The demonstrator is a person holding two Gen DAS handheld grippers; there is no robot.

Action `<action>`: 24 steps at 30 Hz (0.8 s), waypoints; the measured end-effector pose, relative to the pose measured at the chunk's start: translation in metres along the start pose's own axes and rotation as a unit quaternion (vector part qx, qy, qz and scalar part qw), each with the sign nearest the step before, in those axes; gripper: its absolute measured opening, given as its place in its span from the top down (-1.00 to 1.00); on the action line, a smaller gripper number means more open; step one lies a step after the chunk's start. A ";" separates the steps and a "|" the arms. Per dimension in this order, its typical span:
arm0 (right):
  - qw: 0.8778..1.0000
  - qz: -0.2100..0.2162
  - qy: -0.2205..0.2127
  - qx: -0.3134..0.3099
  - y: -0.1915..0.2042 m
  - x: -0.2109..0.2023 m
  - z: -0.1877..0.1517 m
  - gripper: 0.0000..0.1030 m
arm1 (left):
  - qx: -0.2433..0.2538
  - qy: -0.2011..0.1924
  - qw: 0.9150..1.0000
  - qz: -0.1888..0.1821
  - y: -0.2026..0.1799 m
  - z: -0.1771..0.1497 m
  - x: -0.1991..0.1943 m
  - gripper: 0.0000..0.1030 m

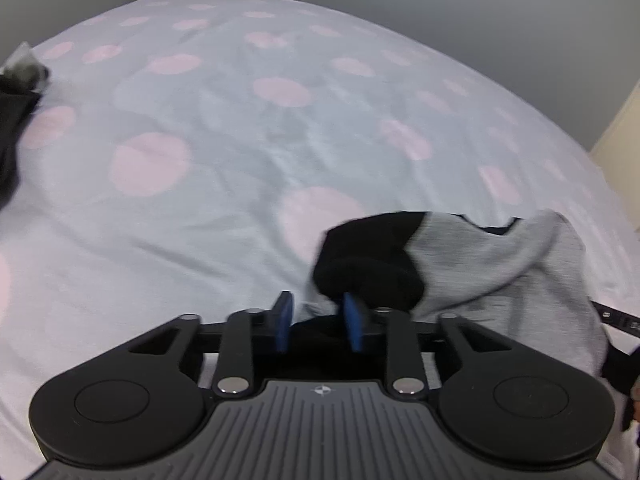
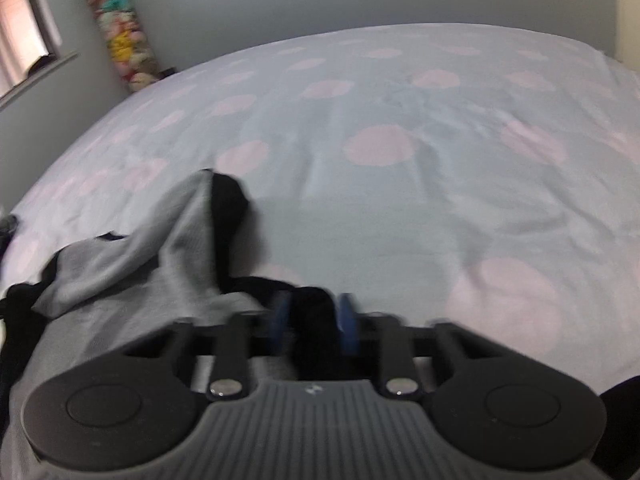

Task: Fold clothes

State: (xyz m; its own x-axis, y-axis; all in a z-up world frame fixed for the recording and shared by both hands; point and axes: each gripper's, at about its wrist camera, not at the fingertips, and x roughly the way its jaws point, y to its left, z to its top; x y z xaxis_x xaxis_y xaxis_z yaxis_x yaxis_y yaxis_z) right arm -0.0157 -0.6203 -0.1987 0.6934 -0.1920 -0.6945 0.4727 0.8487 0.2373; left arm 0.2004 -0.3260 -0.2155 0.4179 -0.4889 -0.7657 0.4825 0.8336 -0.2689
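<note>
Both claws are low over the bed [image 1: 200, 208], its pale sheet dotted with big pink spots. The left claw [image 1: 318, 322] has its blue pads [image 1: 283, 320] partly apart with black cloth of the grey-and-black garment [image 1: 480, 272] bunched between them; whether they truly pinch it, I cannot tell. The garment spills off to that claw's right, grey body rumpled, black sleeve humped up front. Over in the right wrist view, the right claw [image 2: 312, 322] sits with a fold of the same garment [image 2: 132, 280] wedged between its pads, black fabric filling the gap, so it looks gripped. The grey bulk lies to its left, a peak lifted off the sheet. A column of stuffed toys [image 2: 120, 36] stands in the far corner. Dark clothing [image 1: 12, 120] lies at the left edge. No legible writing anywhere, only a small round emblem on each claw body.
</note>
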 end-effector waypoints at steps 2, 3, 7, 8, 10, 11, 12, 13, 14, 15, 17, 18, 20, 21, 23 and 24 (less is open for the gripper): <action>1.000 -0.007 -0.008 0.005 0.002 -0.008 -0.004 0.82 | 0.012 -0.009 1.000 -0.011 -0.008 -0.005 -0.004 0.66; 1.000 -0.011 -0.012 0.009 0.003 -0.013 -0.006 0.84 | 0.021 -0.013 0.999 -0.023 -0.012 -0.008 -0.007 0.69; 0.999 -0.022 -0.023 0.030 -0.001 -0.038 -0.019 0.86 | 0.074 0.003 0.993 -0.095 -0.033 -0.024 -0.020 0.85; 0.999 -0.020 -0.021 0.034 -0.003 -0.044 -0.023 0.86 | 0.096 0.018 0.990 -0.103 -0.041 -0.031 -0.020 0.85; 0.999 -0.023 -0.010 0.037 -0.006 -0.052 -0.032 0.87 | 0.127 0.036 0.986 -0.101 -0.051 -0.044 -0.021 0.85; 0.999 -0.025 -0.004 0.038 -0.007 -0.056 -0.037 0.87 | 0.141 0.043 0.984 -0.099 -0.056 -0.051 -0.022 0.85; 0.999 -0.028 -0.001 0.040 -0.009 -0.059 -0.040 0.91 | 0.149 0.047 0.983 -0.096 -0.058 -0.056 -0.023 0.84; 0.999 -0.031 0.004 0.041 -0.011 -0.060 -0.042 0.97 | 0.148 0.047 0.983 -0.094 -0.058 -0.057 -0.025 0.84; 0.998 -0.037 0.012 0.042 -0.013 -0.061 -0.043 0.98 | 0.144 0.043 0.984 -0.095 -0.057 -0.057 -0.029 0.84; 0.998 -0.042 0.016 0.044 -0.016 -0.062 -0.044 0.98 | 0.138 0.039 0.985 -0.096 -0.055 -0.055 -0.033 0.84; 0.998 -0.036 0.014 0.056 -0.022 -0.065 -0.043 0.96 | 0.127 0.026 0.987 -0.096 -0.050 -0.045 -0.041 0.68; 0.998 -0.034 0.009 0.058 -0.024 -0.067 -0.040 0.90 | 0.124 0.017 0.988 -0.095 -0.047 -0.039 -0.045 0.66; 0.998 -0.030 -0.003 0.054 -0.025 -0.071 -0.031 0.89 | 0.114 -0.002 0.989 -0.091 -0.041 -0.022 -0.050 0.58; 0.998 -0.024 -0.010 0.048 -0.024 -0.071 -0.025 0.83 | 0.106 -0.008 0.991 -0.086 -0.038 -0.013 -0.050 0.55; 0.999 -0.013 -0.020 0.038 -0.020 -0.067 -0.010 0.69 | 0.088 -0.019 0.994 -0.066 -0.031 0.006 -0.046 0.52; 0.999 -0.007 -0.023 0.030 -0.017 -0.064 -0.003 0.52 | 0.078 -0.024 0.995 -0.056 -0.027 0.016 -0.043 0.51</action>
State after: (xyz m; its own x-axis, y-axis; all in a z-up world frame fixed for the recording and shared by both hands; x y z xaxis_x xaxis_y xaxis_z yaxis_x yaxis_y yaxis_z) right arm -0.0695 -0.6215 -0.1605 0.7104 -0.2277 -0.6660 0.5131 0.8152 0.2685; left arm 0.1815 -0.3315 -0.1662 0.3890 -0.5918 -0.7060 0.6406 0.7245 -0.2544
